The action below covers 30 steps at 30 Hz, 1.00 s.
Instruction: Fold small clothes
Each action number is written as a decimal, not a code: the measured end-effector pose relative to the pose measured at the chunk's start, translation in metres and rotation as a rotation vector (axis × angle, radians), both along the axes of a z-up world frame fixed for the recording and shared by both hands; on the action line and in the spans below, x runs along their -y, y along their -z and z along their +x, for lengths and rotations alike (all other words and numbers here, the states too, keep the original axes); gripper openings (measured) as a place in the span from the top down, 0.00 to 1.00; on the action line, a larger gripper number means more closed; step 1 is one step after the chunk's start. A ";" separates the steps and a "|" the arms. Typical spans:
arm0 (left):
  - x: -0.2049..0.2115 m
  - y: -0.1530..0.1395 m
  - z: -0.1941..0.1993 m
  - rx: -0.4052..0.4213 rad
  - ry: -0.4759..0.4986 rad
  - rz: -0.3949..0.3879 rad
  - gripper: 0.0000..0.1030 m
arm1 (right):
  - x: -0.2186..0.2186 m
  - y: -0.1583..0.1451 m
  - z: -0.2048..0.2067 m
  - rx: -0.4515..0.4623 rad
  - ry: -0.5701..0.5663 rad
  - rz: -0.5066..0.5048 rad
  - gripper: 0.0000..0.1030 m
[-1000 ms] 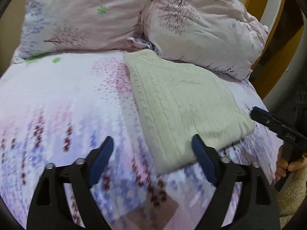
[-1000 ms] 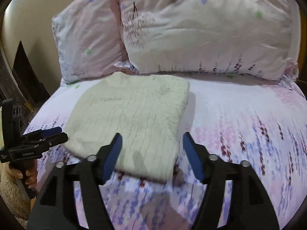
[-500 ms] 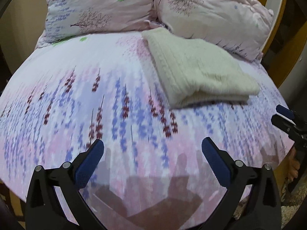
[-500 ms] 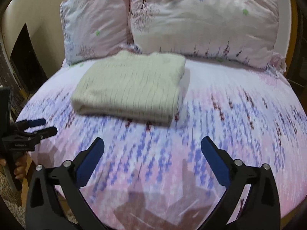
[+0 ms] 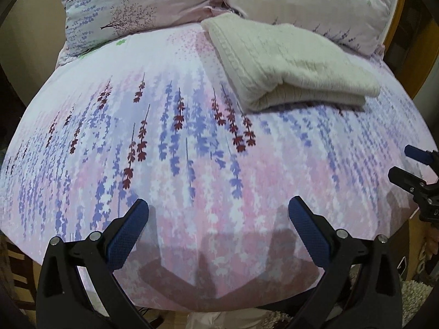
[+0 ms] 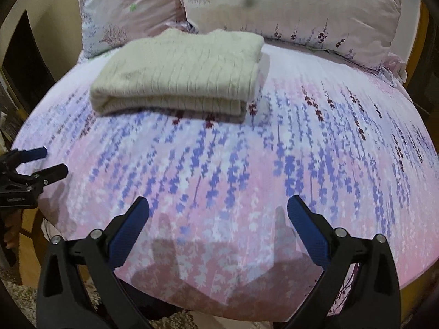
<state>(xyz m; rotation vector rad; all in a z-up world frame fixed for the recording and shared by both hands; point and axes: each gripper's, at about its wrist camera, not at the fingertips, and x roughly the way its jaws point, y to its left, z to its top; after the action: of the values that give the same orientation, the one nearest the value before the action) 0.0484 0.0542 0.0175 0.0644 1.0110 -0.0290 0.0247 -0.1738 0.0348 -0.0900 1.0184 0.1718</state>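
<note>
A cream cable-knit sweater [image 5: 285, 63] lies folded into a neat rectangle on the floral bed sheet [image 5: 192, 150], close to the pillows. It also shows in the right wrist view [image 6: 181, 74]. My left gripper [image 5: 218, 213] is open and empty, held over the near edge of the bed, well back from the sweater. My right gripper [image 6: 218, 213] is open and empty, also over the near edge. Each gripper shows in the other's view: the right one [image 5: 414, 170] at the right edge, the left one [image 6: 35, 161] at the left edge.
Two floral pillows [image 5: 142, 5] [image 6: 296, 8] lean at the head of the bed behind the sweater. A wooden bed frame [image 5: 411, 54] runs along the right. Dark furniture [image 6: 24, 63] stands to the left of the bed. A shaggy rug [image 5: 414, 296] lies on the floor.
Both grippers have let go of the sweater and drawn back from it to the near edge of the bed, jaws opening wider. The sweater stays folded where it lay.
</note>
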 end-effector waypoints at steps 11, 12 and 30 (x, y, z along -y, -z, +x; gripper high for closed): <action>0.005 0.004 -0.008 -0.028 -0.005 0.026 0.01 | 0.002 0.011 -0.008 -0.066 0.026 -0.054 0.02; 0.005 0.004 -0.009 -0.029 -0.004 0.027 0.01 | 0.002 0.011 -0.008 -0.067 0.026 -0.058 0.02; 0.003 0.004 -0.007 -0.020 0.004 0.026 0.01 | 0.002 0.011 -0.008 -0.064 0.023 -0.059 0.02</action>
<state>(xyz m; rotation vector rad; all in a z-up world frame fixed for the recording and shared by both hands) 0.0413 0.0507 0.0135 0.0899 1.0312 -0.0202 0.0162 -0.1763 0.0240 -0.1269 1.0880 0.1243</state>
